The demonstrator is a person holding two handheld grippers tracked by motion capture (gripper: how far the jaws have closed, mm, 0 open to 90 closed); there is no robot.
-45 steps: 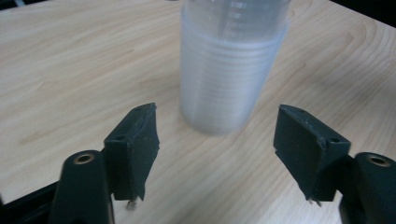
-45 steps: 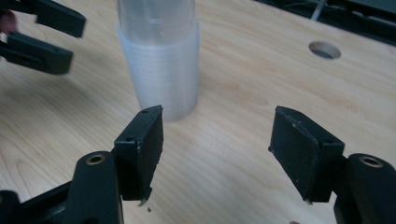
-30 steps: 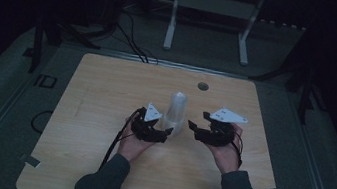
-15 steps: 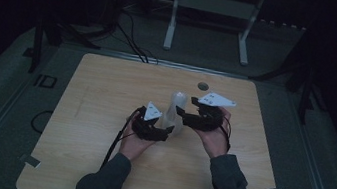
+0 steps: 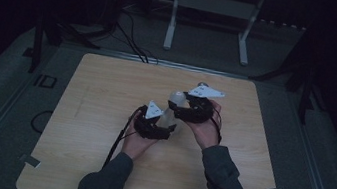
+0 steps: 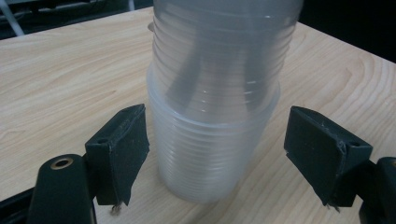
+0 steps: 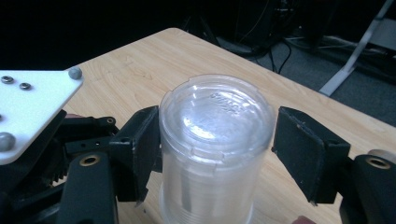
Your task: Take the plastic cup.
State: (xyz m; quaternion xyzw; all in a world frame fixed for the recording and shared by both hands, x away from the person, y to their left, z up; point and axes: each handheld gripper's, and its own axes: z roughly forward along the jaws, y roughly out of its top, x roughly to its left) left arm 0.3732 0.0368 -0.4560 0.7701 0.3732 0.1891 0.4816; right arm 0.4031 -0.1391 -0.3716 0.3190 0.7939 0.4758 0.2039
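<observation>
Dim room, wooden table (image 5: pixel 102 115) — stacked clear plastic cups (image 6: pixel 212 116), light and slippery; left gripper (image 6: pixel 233 163) and right gripper (image 7: pixel 215 154) flank them, jaws apart, having just been opening — grip mid-wall.

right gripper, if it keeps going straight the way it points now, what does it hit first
Probably the stack of clear plastic cups, which already stands between the jaws of the right gripper. Beyond it, close by, is the left gripper; how deep the gap is stays unclear.
</observation>
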